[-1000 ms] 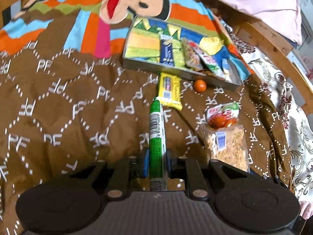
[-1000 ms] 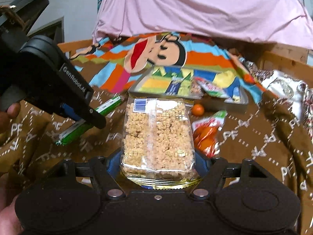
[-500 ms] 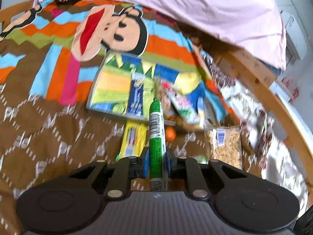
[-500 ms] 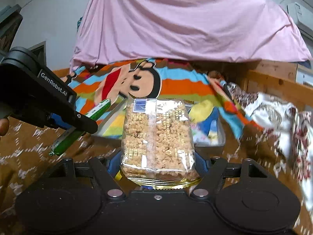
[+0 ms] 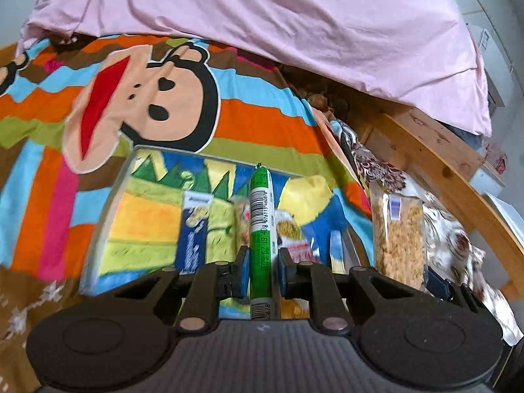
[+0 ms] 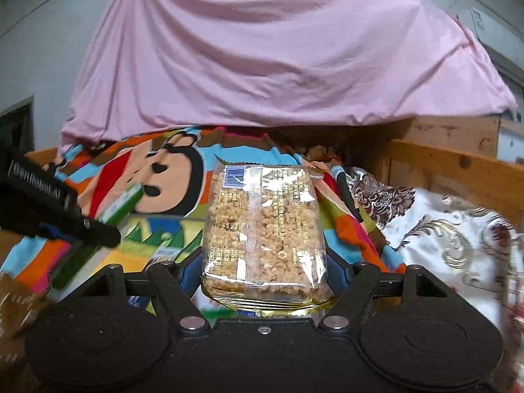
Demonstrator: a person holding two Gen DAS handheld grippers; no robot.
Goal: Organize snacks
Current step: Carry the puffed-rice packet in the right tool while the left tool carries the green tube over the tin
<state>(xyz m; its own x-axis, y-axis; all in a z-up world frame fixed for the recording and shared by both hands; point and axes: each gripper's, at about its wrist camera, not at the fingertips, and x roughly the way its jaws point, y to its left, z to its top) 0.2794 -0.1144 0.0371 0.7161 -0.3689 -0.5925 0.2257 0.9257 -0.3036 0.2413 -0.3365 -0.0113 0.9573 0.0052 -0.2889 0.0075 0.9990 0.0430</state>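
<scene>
My left gripper (image 5: 261,262) is shut on a green stick snack (image 5: 260,216) that points forward over the shallow tray (image 5: 109,209). In the tray lie a blue packet (image 5: 193,232) and other wrapped snacks, blurred. My right gripper (image 6: 263,271) is shut on a clear packet of puffed-grain crisp (image 6: 262,226), held flat and upright in front of the camera. That packet (image 5: 398,235) hangs just right of the tray in the left wrist view. In the right wrist view the left gripper (image 6: 59,209) with the green stick (image 6: 122,204) is over the tray (image 6: 147,229) at left.
The tray rests on a striped blanket with a cartoon monkey (image 5: 147,98). A pink sheet (image 5: 294,26) hangs behind it. A wooden bed frame (image 5: 435,163) and a white floral cloth (image 6: 442,229) lie to the right.
Both grippers moved forward off the brown blanket toward the tray, each keeping its snack. The yellow packet, orange ball and red packet on the blanket have dropped out of view.
</scene>
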